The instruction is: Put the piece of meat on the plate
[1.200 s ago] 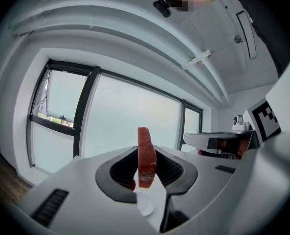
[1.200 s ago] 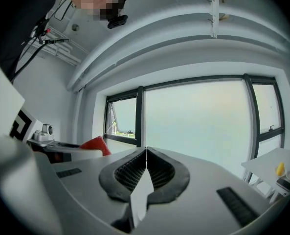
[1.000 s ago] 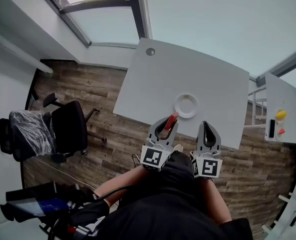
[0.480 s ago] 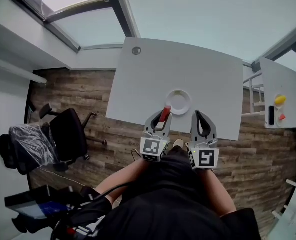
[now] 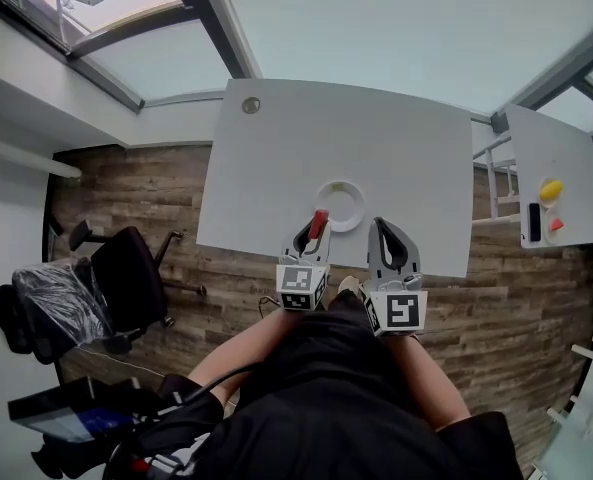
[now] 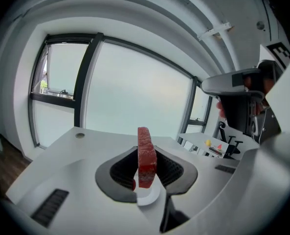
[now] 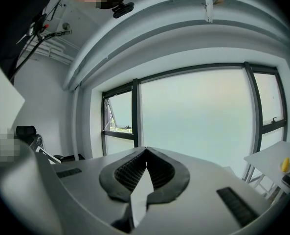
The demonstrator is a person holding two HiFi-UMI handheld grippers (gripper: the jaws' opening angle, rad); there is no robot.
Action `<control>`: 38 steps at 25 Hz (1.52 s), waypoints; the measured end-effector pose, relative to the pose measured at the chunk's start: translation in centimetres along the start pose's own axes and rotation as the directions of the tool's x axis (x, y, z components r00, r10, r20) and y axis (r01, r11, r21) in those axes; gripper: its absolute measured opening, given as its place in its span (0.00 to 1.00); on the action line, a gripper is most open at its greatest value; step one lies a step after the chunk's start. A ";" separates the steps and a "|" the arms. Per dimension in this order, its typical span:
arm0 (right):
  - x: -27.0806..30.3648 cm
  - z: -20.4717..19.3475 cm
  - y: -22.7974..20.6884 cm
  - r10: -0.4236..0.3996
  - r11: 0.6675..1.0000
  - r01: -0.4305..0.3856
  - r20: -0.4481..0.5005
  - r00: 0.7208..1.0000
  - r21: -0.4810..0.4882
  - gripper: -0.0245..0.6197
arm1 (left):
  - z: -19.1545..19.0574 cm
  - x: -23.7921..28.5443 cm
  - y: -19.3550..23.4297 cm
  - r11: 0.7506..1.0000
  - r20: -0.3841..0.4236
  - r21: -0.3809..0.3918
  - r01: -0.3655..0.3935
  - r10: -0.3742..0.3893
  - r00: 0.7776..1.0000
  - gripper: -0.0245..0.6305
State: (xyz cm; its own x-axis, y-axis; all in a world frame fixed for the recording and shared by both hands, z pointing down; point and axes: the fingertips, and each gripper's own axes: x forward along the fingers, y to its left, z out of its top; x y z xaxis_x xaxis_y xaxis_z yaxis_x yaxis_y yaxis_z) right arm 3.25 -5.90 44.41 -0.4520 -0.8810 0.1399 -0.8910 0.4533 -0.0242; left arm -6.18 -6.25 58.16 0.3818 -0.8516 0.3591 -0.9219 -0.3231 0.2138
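Note:
A red slab of meat (image 5: 320, 220) stands on edge between the jaws of my left gripper (image 5: 316, 230), which is shut on it. It hangs just short of the white round plate (image 5: 339, 205), to the plate's near left, over the front strip of the white table (image 5: 276, 148). In the left gripper view the meat (image 6: 145, 141) sticks up between the dark pads (image 6: 120, 168) of the left gripper (image 6: 147, 152). My right gripper (image 5: 380, 226) is to the right of the plate near the table's front edge. Its tips meet with nothing held (image 7: 145, 152).
A smaller white side table (image 5: 566, 158) at the right carries a yellow object (image 5: 548, 190) and a small red one. A black office chair (image 5: 126, 278) stands on the wooden floor to the left. Tall windows run behind the table. A round grommet (image 5: 251, 105) sits at the table's far left.
My left gripper has moved down and forward with the meat, closer to the plate. The right gripper has shifted a little forward over the table's edge.

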 end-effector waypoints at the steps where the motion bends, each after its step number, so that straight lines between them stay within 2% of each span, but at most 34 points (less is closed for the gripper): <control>1: 0.1 -0.1 -0.2 -0.001 1.000 0.001 -0.002 1.000 -0.001 0.05 | -0.3 0.3 0.2 1.000 -0.008 0.000 -0.004 0.004 1.000 0.18; 6: 0.7 -0.4 -1.1 0.006 1.000 -0.006 -0.010 1.000 -0.004 0.05 | -2.2 2.5 0.2 0.999 -0.050 0.046 0.001 0.002 0.999 0.18; 9: 0.9 -0.4 -1.5 0.006 1.000 -0.006 -0.012 1.000 0.000 0.05 | -3.9 4.0 0.3 0.996 -0.104 0.090 0.005 0.005 0.995 0.18; 14: 0.8 0.2 -2.0 0.005 1.000 -0.005 0.001 1.000 -0.018 0.05 | -6.5 5.4 0.2 0.992 -0.181 0.117 0.042 -0.020 0.983 0.18; 18: 0.7 0.0 -2.9 -0.010 1.000 0.010 0.004 1.000 -0.008 0.04 | -7.9 6.6 0.2 0.993 -0.215 0.101 0.068 -0.045 0.976 0.18; 22: 0.6 -0.2 -3.9 -0.023 1.000 0.023 0.001 1.000 0.002 0.05 | -9.0 7.6 0.8 0.992 -0.242 0.112 0.060 -0.032 0.970 0.18; 27: 1.3 0.6 -5.2 -0.042 0.999 0.042 0.015 0.999 -0.001 0.05 | -11.4 8.7 1.6 0.993 -0.306 0.100 0.068 -0.035 0.951 0.18; 31: 1.4 0.3 -5.4 -0.038 0.999 0.038 0.000 0.999 -0.008 0.05 | -13.5 9.9 1.3 0.985 -0.352 0.118 0.128 -0.079 0.933 0.18; 38: 1.2 -0.5 -4.9 -0.021 1.000 0.021 -0.022 1.000 -0.001 0.05 | -15.2 11.2 -0.1 0.982 -0.416 0.065 0.180 -0.137 0.899 0.18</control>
State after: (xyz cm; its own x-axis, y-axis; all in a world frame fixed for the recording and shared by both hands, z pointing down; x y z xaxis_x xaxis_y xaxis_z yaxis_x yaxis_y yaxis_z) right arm 7.10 -9.16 45.24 -0.4319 -0.8872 0.1622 -0.9004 0.4345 -0.0205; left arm -0.77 -9.49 76.02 0.4971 -0.5499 0.6711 -0.8405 -0.4972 0.2152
